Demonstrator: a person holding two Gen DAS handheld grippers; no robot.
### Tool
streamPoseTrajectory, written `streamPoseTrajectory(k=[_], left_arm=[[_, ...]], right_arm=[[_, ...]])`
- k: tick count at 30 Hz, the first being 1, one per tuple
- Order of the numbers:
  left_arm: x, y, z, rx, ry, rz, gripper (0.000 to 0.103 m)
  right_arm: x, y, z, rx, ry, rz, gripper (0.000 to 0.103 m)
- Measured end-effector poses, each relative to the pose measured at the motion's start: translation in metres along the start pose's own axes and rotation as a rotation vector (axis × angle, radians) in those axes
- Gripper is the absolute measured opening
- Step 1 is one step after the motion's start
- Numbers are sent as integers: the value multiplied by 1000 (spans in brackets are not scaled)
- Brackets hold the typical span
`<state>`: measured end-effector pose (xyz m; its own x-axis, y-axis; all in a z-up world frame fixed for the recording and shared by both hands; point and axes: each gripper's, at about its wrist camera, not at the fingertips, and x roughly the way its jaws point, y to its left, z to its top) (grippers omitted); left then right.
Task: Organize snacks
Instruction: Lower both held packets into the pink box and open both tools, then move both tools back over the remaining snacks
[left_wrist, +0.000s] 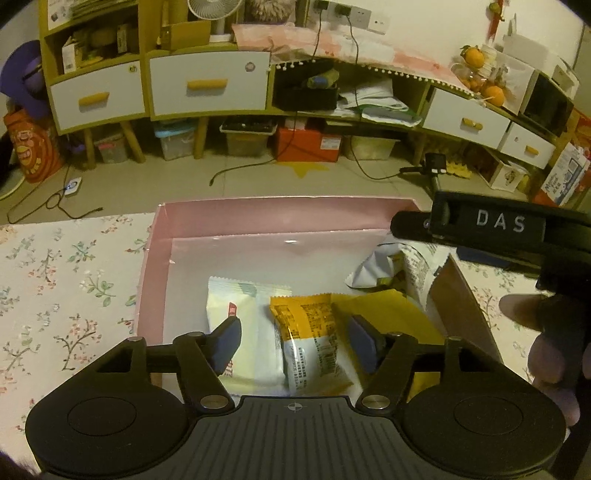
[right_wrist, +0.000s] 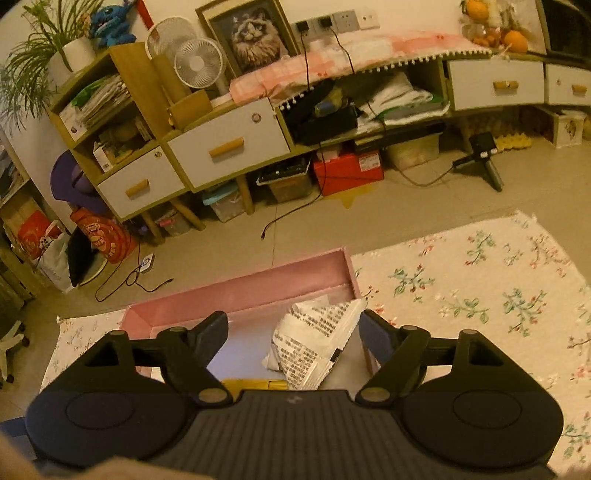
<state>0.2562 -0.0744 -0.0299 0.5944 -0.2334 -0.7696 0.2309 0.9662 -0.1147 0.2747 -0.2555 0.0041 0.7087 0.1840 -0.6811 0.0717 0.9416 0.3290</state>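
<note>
The left gripper (left_wrist: 293, 341) is wide open over the pink box (left_wrist: 258, 218) and holds nothing. Between its blue pads (left_wrist: 227, 341) lies an orange and white snack pack (left_wrist: 314, 347) with tiny black writing and a bar code on it. At 9 o'clock from that pack, touching it, is a white snack pack (left_wrist: 240, 306) with a zigzag top edge. At 3 o'clock lies a flat yellow pack (left_wrist: 391, 314). At 1 o'clock, in the far corner of the box, is a crinkly white bag (left_wrist: 384, 266) covered in small print.

The right gripper (right_wrist: 291, 338) is wide open too, with nothing in it. The crinkly white bag (right_wrist: 314, 343) sits between its fingers (right_wrist: 375, 339), nearer the right one. The box rests on a flowery cloth (right_wrist: 480, 288).
</note>
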Motion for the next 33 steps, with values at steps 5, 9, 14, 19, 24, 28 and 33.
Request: streamPoseTrajectory(k=[5,9,14,19,24,28,33], left_arm=[[-17,-2,-3,10,-8,-3,70],[-33,-3,-5,10,-17,-11,72],[-54,-4,-13,18,-23,-11,76],[-75,-2,-25,32,-30,-10,81],[-94,2,-42,38,-22,-7,84],[-107,7,-56,38,-20,2,88],[-120,16,-74,37,-11,17,90]], right_arm=[[-16,2,4,-24,-18,-5,79],[-29,2,2,-34,-23,-7,81],[-44,3,-5,-57,-18,-15,83],[-61,3,-13,-68,-10,-26,86],[-78,7,-23,-88,-8,-29,91],[-90,9,-33,-108,-6,-29,95],[-99,12,-46,-126,3,-31,98]])
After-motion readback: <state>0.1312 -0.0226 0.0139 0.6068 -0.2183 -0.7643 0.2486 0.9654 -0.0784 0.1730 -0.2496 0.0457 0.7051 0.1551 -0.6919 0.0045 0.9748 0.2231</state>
